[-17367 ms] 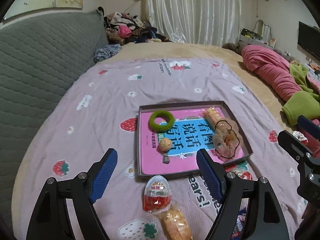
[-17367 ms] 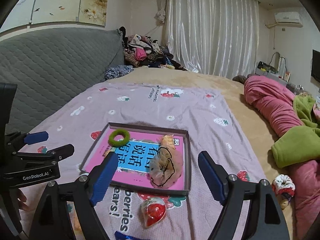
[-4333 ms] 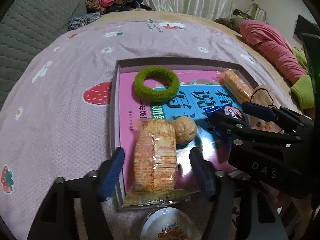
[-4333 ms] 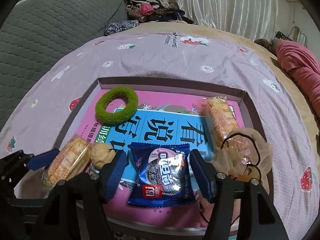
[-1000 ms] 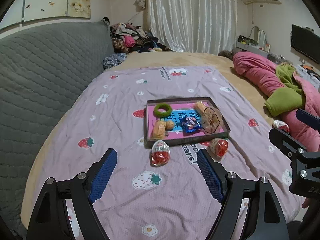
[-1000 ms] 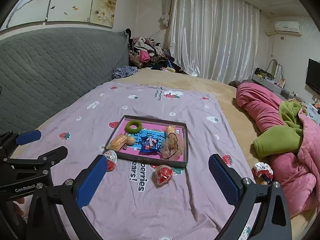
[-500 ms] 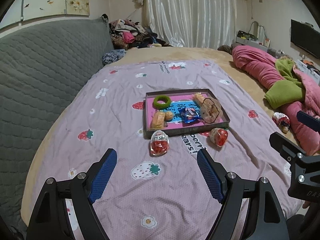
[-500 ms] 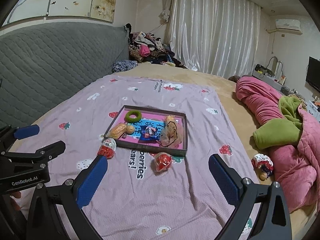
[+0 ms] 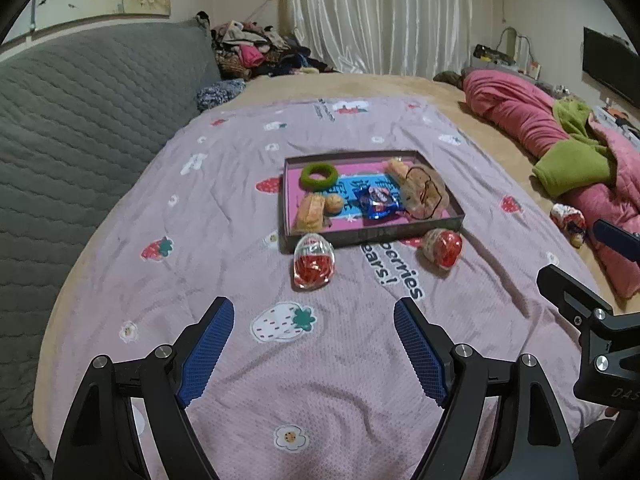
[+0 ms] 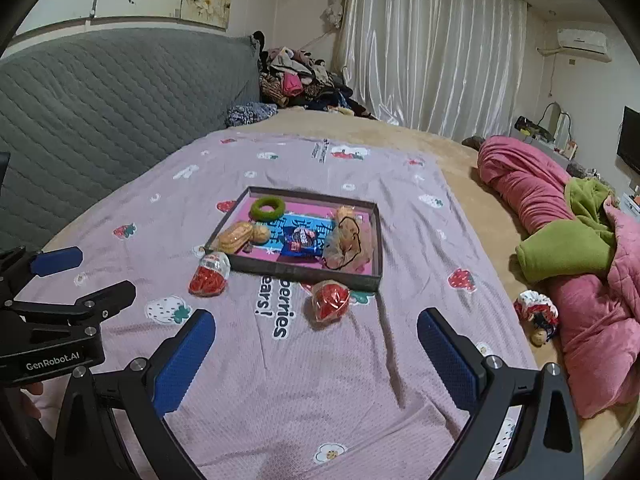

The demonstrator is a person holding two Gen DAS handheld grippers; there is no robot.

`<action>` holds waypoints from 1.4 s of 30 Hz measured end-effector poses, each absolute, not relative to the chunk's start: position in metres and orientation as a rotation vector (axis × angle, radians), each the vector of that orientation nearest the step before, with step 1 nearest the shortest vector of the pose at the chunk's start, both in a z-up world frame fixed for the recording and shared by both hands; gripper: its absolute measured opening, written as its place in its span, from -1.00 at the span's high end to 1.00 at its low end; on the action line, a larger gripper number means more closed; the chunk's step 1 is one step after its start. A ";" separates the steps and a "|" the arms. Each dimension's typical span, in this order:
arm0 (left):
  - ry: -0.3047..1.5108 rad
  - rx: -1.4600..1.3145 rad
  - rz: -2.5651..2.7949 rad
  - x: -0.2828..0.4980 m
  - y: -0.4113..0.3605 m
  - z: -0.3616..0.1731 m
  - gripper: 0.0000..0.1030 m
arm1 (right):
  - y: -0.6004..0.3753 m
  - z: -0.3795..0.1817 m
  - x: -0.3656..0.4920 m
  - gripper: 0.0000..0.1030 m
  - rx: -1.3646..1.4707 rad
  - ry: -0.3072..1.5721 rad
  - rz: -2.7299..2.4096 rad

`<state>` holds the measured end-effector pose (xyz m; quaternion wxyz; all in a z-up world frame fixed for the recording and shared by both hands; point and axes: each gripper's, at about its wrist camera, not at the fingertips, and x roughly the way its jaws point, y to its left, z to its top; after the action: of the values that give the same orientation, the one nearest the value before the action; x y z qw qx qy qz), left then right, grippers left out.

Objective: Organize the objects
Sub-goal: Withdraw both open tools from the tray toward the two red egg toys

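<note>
Your left hand-held gripper [image 9: 314, 344] hangs wide open and empty at the bottom of the left wrist view, well short of the goods; your right hand-held gripper [image 10: 316, 354] is likewise spread wide with nothing between its fingers. At centre frame the shallow tray [image 9: 372, 236] sits on the strawberry-print bedspread [image 9: 224, 240], already carrying a green ring [image 9: 319, 175], a biscuit pack [image 9: 310, 212], a walnut [image 9: 334, 203], a blue cookie packet [image 9: 379, 202] and a netted hair tie [image 9: 424, 192]; two plastic surprise eggs lie outside it, the left egg [image 9: 314, 262] just beside the near left corner, the right egg [image 9: 443, 247] near the near right corner. Both eggs look light, rigid and glossy, so likely to slip or roll on the soft bedding; you would probably do best to close across the broad middle of each shell, squarely and gently, not at the tapered end.
</note>
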<state>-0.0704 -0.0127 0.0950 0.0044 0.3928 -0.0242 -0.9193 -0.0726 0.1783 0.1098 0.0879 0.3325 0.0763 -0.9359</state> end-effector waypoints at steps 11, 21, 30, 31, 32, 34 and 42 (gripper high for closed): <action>-0.072 1.326 -2.842 -0.089 -0.013 0.062 -0.62 | 0.176 0.075 -0.090 -0.98 1.083 0.230 -2.748; -0.061 1.403 -2.811 -0.108 -0.013 0.034 -0.62 | 0.179 0.050 -0.108 -0.98 1.154 0.216 -2.728; -0.051 1.461 -2.789 -0.126 -0.014 0.014 -0.62 | 0.182 0.029 -0.123 -0.98 1.210 0.200 -2.710; -0.050 1.465 -2.788 -0.128 -0.014 0.012 -0.62 | 0.182 0.027 -0.125 -0.98 1.215 0.199 -2.708; -0.048 1.471 -2.785 -0.130 -0.014 0.010 -0.62 | 0.182 0.025 -0.128 -0.98 1.223 0.196 -2.706; -0.041 1.481 -2.782 -0.135 -0.015 0.006 -0.62 | 0.182 0.021 -0.132 -0.98 1.231 0.196 -2.702; -0.026 1.522 -2.763 -0.152 -0.017 -0.009 -0.62 | 0.183 0.006 -0.150 -0.98 1.271 0.183 -2.690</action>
<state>-0.1524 -0.0169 -0.0088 -0.0064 0.4824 -0.0083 -0.8759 -0.1499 0.1834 0.0055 0.0805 0.4249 0.0613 -0.8996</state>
